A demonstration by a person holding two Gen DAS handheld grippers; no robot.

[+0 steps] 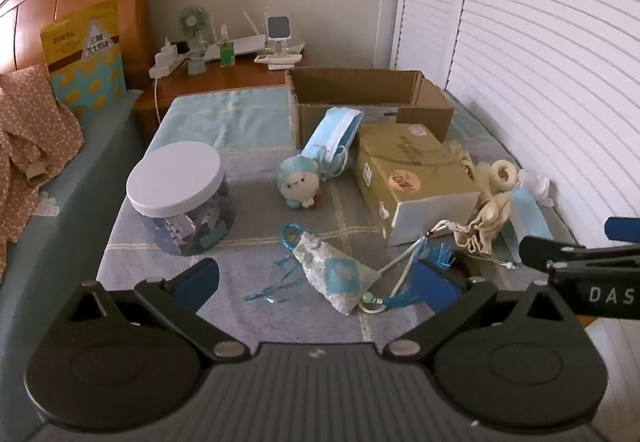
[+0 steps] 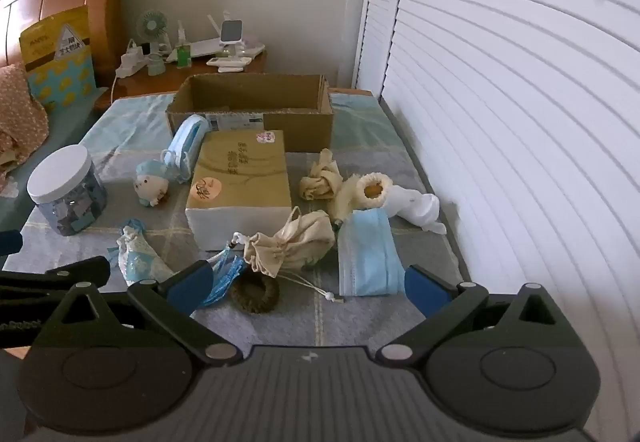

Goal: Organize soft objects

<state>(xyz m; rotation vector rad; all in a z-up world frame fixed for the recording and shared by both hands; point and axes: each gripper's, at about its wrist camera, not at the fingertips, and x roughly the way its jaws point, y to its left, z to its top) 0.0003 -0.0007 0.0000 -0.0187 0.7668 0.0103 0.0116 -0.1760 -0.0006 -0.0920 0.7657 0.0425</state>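
Both the left gripper (image 1: 316,278) and right gripper (image 2: 308,284) gaped empty (nothing sorted yet), soft clutter lying outside the cardboard box (image 2: 298,125).

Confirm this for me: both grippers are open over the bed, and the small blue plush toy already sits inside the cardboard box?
Not quite. The blue plush toy lies on the blanket in front of the cardboard box, not inside it, as the left wrist view shows. Both the left gripper and right gripper are open.
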